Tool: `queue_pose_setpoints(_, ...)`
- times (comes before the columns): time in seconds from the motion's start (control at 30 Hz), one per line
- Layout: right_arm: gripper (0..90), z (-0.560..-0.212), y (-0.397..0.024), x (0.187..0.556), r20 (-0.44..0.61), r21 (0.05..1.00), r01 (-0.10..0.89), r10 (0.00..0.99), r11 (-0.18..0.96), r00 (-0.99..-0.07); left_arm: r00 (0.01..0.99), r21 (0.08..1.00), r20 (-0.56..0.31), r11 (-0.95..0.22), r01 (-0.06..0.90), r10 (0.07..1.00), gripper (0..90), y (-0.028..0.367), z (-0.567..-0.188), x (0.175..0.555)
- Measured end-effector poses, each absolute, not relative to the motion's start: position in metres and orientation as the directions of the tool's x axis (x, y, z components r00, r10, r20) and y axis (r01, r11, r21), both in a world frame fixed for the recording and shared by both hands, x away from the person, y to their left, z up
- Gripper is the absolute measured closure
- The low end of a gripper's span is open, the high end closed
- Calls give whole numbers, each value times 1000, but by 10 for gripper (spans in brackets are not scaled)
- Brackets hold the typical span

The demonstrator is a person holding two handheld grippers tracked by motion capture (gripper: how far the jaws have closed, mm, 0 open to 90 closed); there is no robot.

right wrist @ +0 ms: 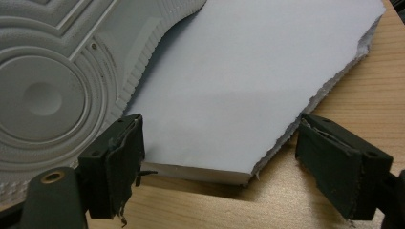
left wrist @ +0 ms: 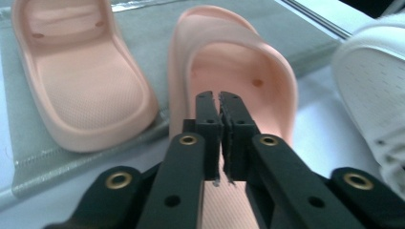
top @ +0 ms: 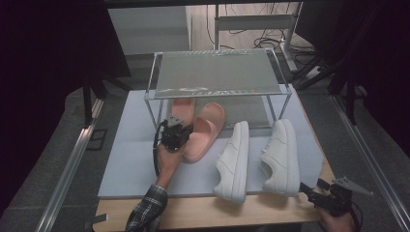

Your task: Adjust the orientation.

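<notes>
Two pink slippers lie toes-in under a clear rack; the nearer one (top: 205, 130) (left wrist: 239, 62) sticks out onto the mat, the other (top: 183, 108) (left wrist: 86, 86) lies to its left. My left gripper (top: 185, 127) (left wrist: 219, 98) hovers over the nearer slipper's footbed, jaws shut with only a sliver of gap and nothing seen between them. Two white sneakers (top: 234, 159) (top: 280, 154) rest on the mat to the right. My right gripper (top: 303, 186) (right wrist: 219, 157) is open at the mat's front right corner, just beside the right sneaker's sole (right wrist: 47, 86), holding nothing.
A pale foam mat (top: 130, 159) (right wrist: 248, 71) covers most of the wooden table (top: 217, 210) (right wrist: 372, 71). The clear acrylic rack (top: 217, 72) stands at the mat's back edge. Metal rails run along both sides of the table. A sneaker's toe (left wrist: 372, 90) edges into the left gripper view.
</notes>
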State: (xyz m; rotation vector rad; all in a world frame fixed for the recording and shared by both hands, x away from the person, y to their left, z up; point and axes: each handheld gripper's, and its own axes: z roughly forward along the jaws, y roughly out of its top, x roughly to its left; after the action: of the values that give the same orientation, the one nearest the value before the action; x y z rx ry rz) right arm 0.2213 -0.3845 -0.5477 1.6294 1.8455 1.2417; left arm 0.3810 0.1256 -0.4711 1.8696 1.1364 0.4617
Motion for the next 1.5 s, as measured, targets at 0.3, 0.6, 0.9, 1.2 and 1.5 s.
queue_pose_setpoints(0.3, 171, -548, -384, 221, 261, 803, 593, 932, -64, -253, 561, 822, -157, -208, 531, 813, 898, 138, -475, 355)
queue_pose_setpoints(0.6, 171, -548, -384, 221, 261, 803, 593, 932, -64, -253, 589, 811, -153, -239, 534, 794, 898, 144, -489, 323)
queue_pose_setpoints(0.9, 171, -548, -384, 221, 260, 803, 593, 932, -64, -252, 590, 792, -131, -274, 546, 797, 898, 150, -503, 305)
queue_pose_setpoints(1.2, 171, -548, -384, 221, 262, 802, 594, 932, -65, -251, 561, 780, -53, -317, 540, 826, 898, 140, -513, 304)
queue_pose_setpoints(1.5, 171, -548, -384, 221, 262, 802, 594, 932, -66, -251, 567, 783, -61, -313, 538, 821, 898, 130, -517, 307)
